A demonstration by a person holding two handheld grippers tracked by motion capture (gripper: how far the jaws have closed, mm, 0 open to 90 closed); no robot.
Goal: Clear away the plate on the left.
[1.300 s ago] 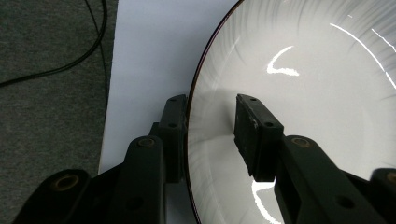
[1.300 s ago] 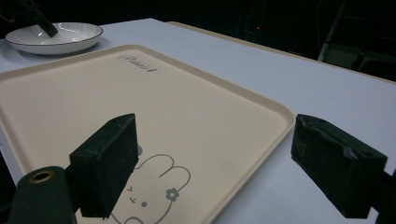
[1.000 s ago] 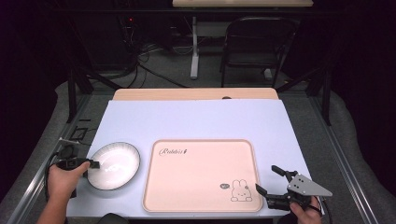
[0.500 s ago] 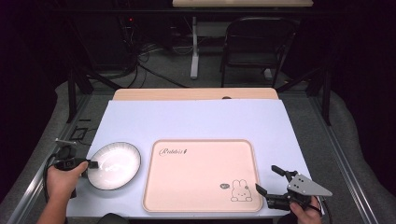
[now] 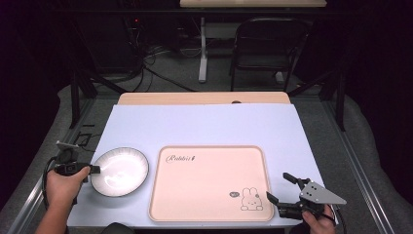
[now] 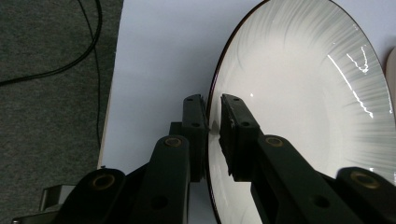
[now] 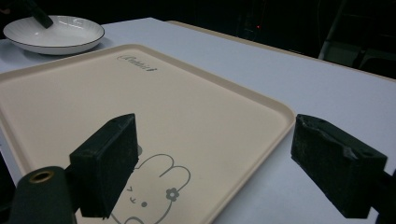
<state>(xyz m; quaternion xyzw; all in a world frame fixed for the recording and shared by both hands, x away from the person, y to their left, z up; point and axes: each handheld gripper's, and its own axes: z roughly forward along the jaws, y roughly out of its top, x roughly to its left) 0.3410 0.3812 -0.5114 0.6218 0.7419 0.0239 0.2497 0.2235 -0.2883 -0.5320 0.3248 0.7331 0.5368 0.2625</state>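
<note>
The plate (image 5: pixel 120 171) sits on the pale blue table cover (image 5: pixel 204 124), near its front left corner and just left of the tray (image 5: pixel 210 183). It is white with a thin dark edge (fine ribbing runs around the inside of the bowl). The left gripper (image 5: pixel 95 170) has its jaws on the plate's left rim, one jaw outside and one inside; they have just been closing, and in the left gripper view (image 6: pixel 213 122) the pads seem to press on the rim, though the contact is in shadow. The cream tray carries a small rabbit drawing near its front right corner. Just off that corner, the right gripper (image 5: pixel 280 188) hovers with its jaws spread wide and nothing between them
</note>
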